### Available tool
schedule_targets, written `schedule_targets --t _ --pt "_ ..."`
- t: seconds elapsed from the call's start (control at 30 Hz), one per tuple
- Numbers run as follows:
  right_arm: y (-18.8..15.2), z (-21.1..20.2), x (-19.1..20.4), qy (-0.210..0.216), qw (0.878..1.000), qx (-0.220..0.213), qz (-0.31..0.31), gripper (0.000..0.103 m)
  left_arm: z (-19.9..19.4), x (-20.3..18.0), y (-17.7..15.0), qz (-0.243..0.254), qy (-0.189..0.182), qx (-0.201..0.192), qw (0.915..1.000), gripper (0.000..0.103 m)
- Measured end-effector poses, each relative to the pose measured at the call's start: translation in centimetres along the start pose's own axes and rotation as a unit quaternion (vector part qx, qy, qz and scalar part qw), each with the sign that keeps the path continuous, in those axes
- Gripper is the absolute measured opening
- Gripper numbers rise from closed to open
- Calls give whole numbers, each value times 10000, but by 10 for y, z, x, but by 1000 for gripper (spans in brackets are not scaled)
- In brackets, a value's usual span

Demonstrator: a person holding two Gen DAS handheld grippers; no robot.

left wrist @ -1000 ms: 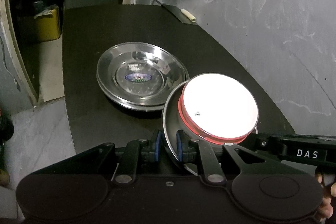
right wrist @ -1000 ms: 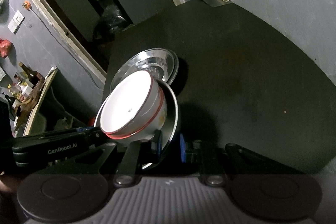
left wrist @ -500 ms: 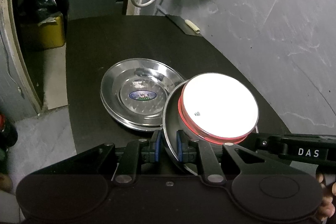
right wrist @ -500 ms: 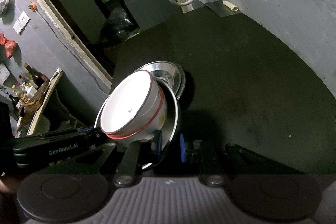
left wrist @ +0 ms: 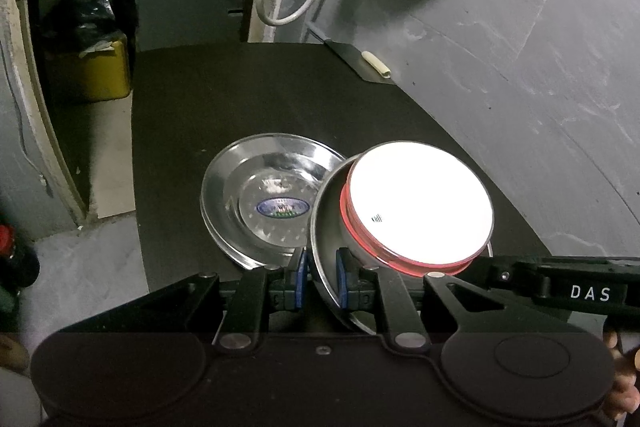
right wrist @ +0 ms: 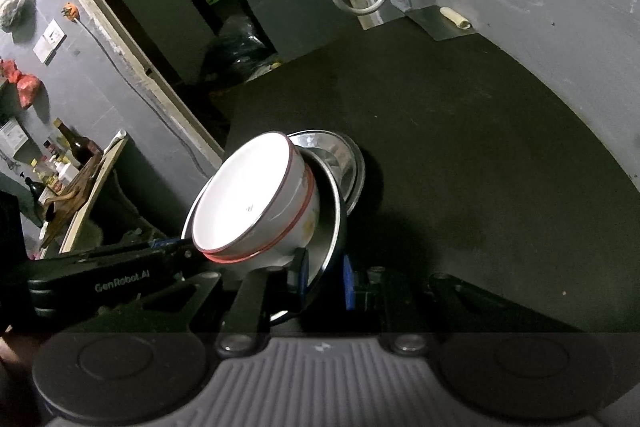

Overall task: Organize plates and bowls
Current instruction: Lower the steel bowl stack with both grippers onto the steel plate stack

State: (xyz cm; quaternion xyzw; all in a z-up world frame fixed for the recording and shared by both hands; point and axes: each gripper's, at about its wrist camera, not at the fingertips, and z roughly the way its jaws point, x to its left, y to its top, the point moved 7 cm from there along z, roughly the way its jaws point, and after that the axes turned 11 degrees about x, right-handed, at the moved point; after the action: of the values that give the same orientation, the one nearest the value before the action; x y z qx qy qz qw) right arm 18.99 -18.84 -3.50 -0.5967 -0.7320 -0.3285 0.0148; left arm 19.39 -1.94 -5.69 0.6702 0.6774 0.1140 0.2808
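Both grippers hold one thing together: a shiny round steel plate [left wrist: 320, 227] with a white enamel bowl with a red rim [left wrist: 418, 201] sitting in it. The left gripper [left wrist: 320, 281] is closed tight on the near edge of this plate, with its blue pads pinching the thin rim. The right gripper [right wrist: 324, 277] is closed on the same plate's rim from the other side. The plate is tilted and looks lifted off the black table [left wrist: 240, 107], and the bowl leans with it.

Just beside the held plate, and partly under its edge, a second shiny steel plate with a blue sticker in the middle [left wrist: 272, 199] lies flat on the table.

I think the step in hand is carrying the plate and bowl over to that flat plate, so the dishes make one pile. The next move needs both hands to go together, slow and level, because the bowl is only resting in the tilted plate and could slide out. The held plate should come down right on top of the flat plate, and only then should the grippers let go.

Counting them: two steel plates, one white bowl, two grippers. A small pale roll [left wrist: 376, 63] lies far back by the grey wall [left wrist: 520, 47].
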Motion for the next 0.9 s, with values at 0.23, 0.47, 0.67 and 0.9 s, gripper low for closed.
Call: schedule_targets --t 0.23,0.47,0.67,0.9 --pt "16 8 0 93 9999 48 -119 20 4 6 12 -68 86 -67 9999 14" --pt "28 17 0 146 9995 120 -251 20 12 11 20 -184 166 -75 9997 14" --pt "40 27 1 186 9989 197 -373 20 18 16 25 -269 242 -93 9993 15" --pt "54 39 5 261 9976 279 -570 21 25 26 31 -388 370 -99 9985 15"
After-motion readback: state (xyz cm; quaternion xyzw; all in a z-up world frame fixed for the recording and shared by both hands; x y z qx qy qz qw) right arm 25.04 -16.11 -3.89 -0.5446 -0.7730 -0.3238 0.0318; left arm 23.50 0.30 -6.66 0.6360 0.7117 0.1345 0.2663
